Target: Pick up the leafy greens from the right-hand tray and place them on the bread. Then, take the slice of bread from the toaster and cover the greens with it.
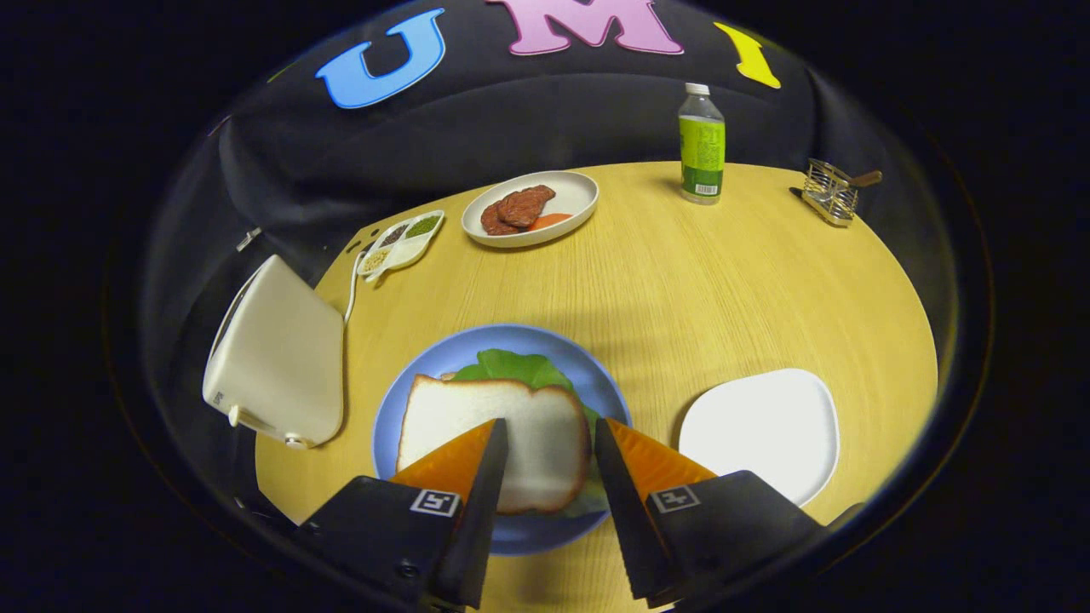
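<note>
A slice of white bread (502,443) lies on a blue plate (409,400) over leafy greens (515,368), whose edge sticks out at the far side and at the right. My gripper (549,426) hangs open just above the slice, its fingers apart with only the bread's right part seen between them. A white toaster (277,362) stands left of the plate. A bare white tray (762,426) lies to the plate's right.
Farther back on the round wooden table (681,281) sit a white oval dish (530,209) with meat patties, a small divided condiment tray (402,241), a green-labelled bottle (702,145) and a wire rack (830,191).
</note>
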{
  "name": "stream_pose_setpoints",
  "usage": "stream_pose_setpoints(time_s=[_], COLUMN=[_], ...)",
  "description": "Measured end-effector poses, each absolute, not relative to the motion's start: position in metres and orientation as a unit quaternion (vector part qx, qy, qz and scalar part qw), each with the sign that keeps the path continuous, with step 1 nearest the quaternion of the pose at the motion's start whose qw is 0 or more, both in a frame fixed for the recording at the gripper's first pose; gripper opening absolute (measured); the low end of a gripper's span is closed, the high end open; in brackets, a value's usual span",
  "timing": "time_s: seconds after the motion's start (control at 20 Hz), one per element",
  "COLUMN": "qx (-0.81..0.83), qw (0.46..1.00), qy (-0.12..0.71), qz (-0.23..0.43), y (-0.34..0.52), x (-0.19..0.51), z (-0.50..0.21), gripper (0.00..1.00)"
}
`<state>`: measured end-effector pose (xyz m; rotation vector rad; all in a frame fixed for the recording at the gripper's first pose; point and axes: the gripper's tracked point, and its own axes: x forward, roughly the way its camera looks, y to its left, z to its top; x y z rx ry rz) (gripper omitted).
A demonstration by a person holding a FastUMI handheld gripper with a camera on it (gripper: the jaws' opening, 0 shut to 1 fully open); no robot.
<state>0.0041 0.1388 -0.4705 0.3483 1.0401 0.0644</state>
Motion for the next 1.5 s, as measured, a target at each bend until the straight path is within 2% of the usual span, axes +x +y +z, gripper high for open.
stream_pose_setpoints(time_s=[0.45, 0.6, 1.1, 1.5], qx=[0.137, 0.111, 0.071, 0.074], qw=[0.889, 0.905, 0.955, 0.967], qy=[0.433, 0.405, 0.255, 0.191], qz=[0.054, 0.066, 0.132, 0.151], y=[0.104, 0.092, 0.095, 0.080], x=[0.013, 0.014, 0.021, 0.010], z=[-0.420, -0.393, -0.246, -0.176], gripper=[0.94, 0.98, 0.98, 0.98])
